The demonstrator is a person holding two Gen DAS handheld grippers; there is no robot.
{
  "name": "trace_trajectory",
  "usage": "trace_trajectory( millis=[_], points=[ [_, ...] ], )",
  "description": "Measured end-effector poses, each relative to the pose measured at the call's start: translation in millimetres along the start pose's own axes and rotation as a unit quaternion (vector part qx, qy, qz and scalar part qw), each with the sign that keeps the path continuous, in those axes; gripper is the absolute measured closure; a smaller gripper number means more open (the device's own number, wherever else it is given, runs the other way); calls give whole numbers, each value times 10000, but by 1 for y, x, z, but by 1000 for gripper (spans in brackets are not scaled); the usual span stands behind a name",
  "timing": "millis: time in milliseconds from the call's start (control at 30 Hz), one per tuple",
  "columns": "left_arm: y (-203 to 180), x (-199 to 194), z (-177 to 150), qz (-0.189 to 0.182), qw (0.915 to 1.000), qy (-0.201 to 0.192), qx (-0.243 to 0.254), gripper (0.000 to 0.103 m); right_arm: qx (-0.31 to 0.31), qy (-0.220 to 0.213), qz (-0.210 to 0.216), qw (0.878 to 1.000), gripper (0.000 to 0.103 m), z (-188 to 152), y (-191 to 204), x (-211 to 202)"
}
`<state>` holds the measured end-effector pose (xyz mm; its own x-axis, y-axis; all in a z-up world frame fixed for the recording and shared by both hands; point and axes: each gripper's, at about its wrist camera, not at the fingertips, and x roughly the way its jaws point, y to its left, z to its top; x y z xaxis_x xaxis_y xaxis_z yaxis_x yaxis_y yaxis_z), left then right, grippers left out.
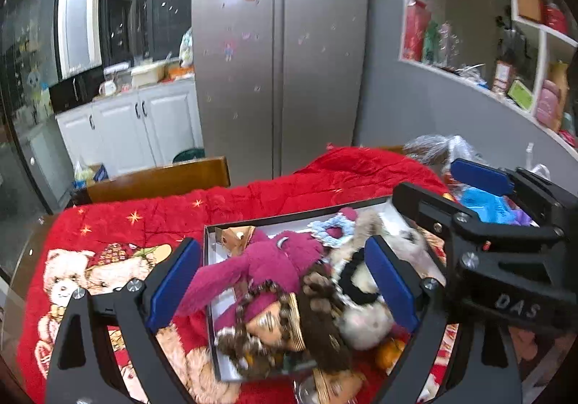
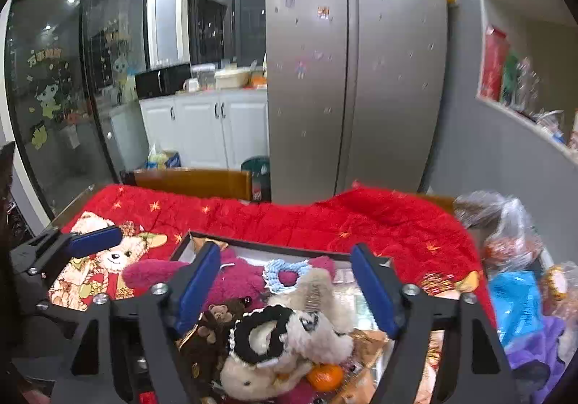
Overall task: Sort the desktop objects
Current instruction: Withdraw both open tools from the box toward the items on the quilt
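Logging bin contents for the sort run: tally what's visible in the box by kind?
Plush toys: 3 (magenta plush, white plush, brown bear)
Rope ring toys: 1 (blue ring)
Oranges: 1 (orange)
Total: 5 clearly visible in the box; more clutter lies underneath, too jumbled to count.

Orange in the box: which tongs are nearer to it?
Right, as far as the views show. The right tongs straddle the white plush directly above the orange. The left tongs sit over the magenta plush, the orange off beyond their right finger.
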<state>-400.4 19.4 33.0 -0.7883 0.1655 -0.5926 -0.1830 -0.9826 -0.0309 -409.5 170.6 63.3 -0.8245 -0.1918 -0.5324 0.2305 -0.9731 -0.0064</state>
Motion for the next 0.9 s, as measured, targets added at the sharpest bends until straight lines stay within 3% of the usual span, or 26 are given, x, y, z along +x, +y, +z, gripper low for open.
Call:
trace_trajectory(
  millis=[133, 333, 467, 667, 900],
  points=[
    [-7, -44, -7, 226, 9996, -160, -13, 8, 53, -60, 81, 9999, 24, -4, -1, -33],
    [-24, -104, -28, 191, 9990, -356, 176, 6, 31, -206, 70, 9998, 24, -17, 7, -92],
    [-32, -137, -52, -100, 9991, -340, 217, 2, -130, -248, 3, 9996, 24, -33, 20, -127],
    [-43, -154, -85, -59, 9984, -392, 405, 1, -425, -239, -168, 9987, 24, -58, 37, -160],
    [-37, -125, -113, -96, 9989, -330, 304, 1, -102, -222, -201, 9995, 24, -82, 23, -168]
  ],
)
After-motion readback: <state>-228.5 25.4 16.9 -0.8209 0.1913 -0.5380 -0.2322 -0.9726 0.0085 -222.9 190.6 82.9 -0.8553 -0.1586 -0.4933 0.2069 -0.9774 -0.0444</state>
